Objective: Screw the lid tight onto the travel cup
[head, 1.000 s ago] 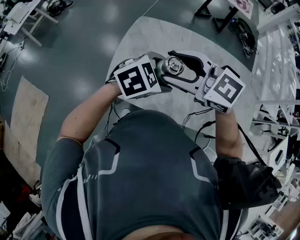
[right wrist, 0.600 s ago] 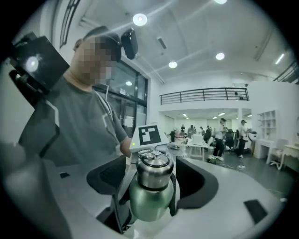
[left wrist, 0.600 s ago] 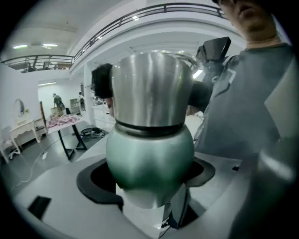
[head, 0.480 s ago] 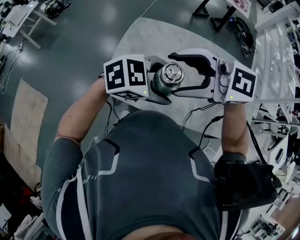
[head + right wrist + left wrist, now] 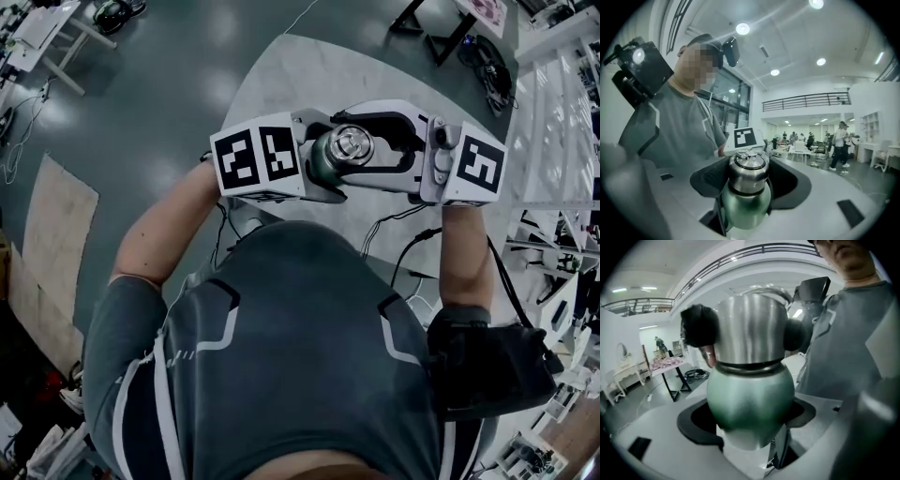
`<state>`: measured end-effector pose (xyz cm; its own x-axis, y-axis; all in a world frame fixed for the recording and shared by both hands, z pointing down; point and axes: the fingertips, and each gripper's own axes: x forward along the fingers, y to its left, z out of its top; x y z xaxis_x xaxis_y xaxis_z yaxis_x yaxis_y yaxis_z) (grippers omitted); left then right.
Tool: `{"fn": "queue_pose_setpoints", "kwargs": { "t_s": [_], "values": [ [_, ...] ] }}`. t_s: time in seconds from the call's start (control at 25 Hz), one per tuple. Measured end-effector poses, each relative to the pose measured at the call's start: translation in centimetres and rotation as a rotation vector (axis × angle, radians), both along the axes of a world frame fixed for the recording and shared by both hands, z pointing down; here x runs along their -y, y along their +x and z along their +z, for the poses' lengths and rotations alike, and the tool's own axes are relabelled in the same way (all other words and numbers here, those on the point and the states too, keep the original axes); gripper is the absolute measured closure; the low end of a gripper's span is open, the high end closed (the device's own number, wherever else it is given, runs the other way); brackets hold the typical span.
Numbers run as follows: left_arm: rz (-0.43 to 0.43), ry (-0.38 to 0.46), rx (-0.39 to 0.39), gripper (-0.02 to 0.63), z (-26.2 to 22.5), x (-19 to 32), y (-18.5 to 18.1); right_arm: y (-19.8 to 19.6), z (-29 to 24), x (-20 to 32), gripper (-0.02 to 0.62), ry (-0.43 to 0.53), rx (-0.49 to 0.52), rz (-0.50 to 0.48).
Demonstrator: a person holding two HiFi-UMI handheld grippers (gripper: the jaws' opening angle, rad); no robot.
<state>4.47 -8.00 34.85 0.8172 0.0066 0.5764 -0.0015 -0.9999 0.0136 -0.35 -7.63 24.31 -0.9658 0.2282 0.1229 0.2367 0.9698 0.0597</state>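
The travel cup has a green body [image 5: 750, 399] and a steel lid [image 5: 349, 145] sitting on its neck. I hold it in the air over the table. My left gripper [image 5: 319, 161] is shut on the green body, which fills the left gripper view. My right gripper [image 5: 364, 145] comes in from the right with its jaws around the lid [image 5: 747, 171]. Those jaws are closing, and the black pads [image 5: 698, 326] lie against both sides of the steel lid [image 5: 750, 329]. The cup's base is hidden behind the left jaws.
A round white table [image 5: 281, 75] lies below my hands, with cables [image 5: 403, 234] trailing off its near edge. Desks and gear stand around the grey floor [image 5: 141, 112]. Several people [image 5: 841, 140] stand far off in the hall.
My right gripper has swung from a tilted pose to level beside the lid, its jaws spreading off the lid and coming back onto it. The left gripper's cube has turned, with the cup still held.
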Motion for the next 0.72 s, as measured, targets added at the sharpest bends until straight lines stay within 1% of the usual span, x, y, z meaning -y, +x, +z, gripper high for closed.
{"fn": "queue_pose_setpoints", "kwargs": {
  "t_s": [0.08, 0.16, 0.24, 0.32, 0.36, 0.4, 0.44, 0.48, 0.52, 0.6, 0.64, 0.72],
  "values": [
    [-0.113, 0.031, 0.034, 0.218, 1.2, 1.7, -0.2, -0.2, 0.5, 1.3, 0.319, -0.005, 0.048, 0.117],
    [-0.233, 0.059, 0.077, 0.218, 2.6, 3.1, -0.9, -0.3, 1.7, 2.7, 0.319, -0.019, 0.059, 0.273],
    [-0.333, 0.086, 0.118, 0.218, 3.8, 4.4, -1.6, -0.3, 2.9, 3.8, 0.319, -0.028, 0.056, 0.432],
    [-0.389, 0.11, 0.146, 0.218, 4.4, 5.6, -2.0, -0.5, 3.6, 4.9, 0.319, -0.032, 0.043, 0.546],
    [-0.395, 0.117, 0.153, 0.218, 4.6, 5.9, -2.2, -0.6, 3.8, 5.3, 0.319, -0.031, 0.032, 0.572],
    [-0.386, 0.118, 0.153, 0.218, 4.6, 6.1, -2.3, -0.7, 3.8, 5.4, 0.319, -0.026, 0.017, 0.575],
    [-0.362, 0.115, 0.147, 0.218, 4.5, 5.9, -2.2, -0.7, 3.7, 5.3, 0.319, -0.015, 0.0, 0.557],
    [-0.323, 0.105, 0.135, 0.218, 4.3, 5.6, -2.0, -0.7, 3.5, 4.8, 0.318, 0.001, -0.02, 0.518],
    [-0.271, 0.089, 0.115, 0.218, 3.9, 5.0, -1.7, -0.6, 3.2, 4.0, 0.316, 0.014, -0.045, 0.457],
    [-0.137, 0.025, 0.051, 0.218, 2.6, 3.1, -1.0, 0.1, 2.4, 2.0, 0.275, -0.012, -0.09, 0.31],
    [-0.064, -0.013, 0.014, 0.218, 1.8, 1.8, -0.8, 0.5, 1.9, 1.1, 0.275, -0.032, -0.098, 0.237],
    [0.074, -0.065, -0.036, 0.218, 0.4, -0.7, -0.7, 1.0, 1.0, -0.2, 0.275, -0.031, -0.092, 0.109]
  ]
}}
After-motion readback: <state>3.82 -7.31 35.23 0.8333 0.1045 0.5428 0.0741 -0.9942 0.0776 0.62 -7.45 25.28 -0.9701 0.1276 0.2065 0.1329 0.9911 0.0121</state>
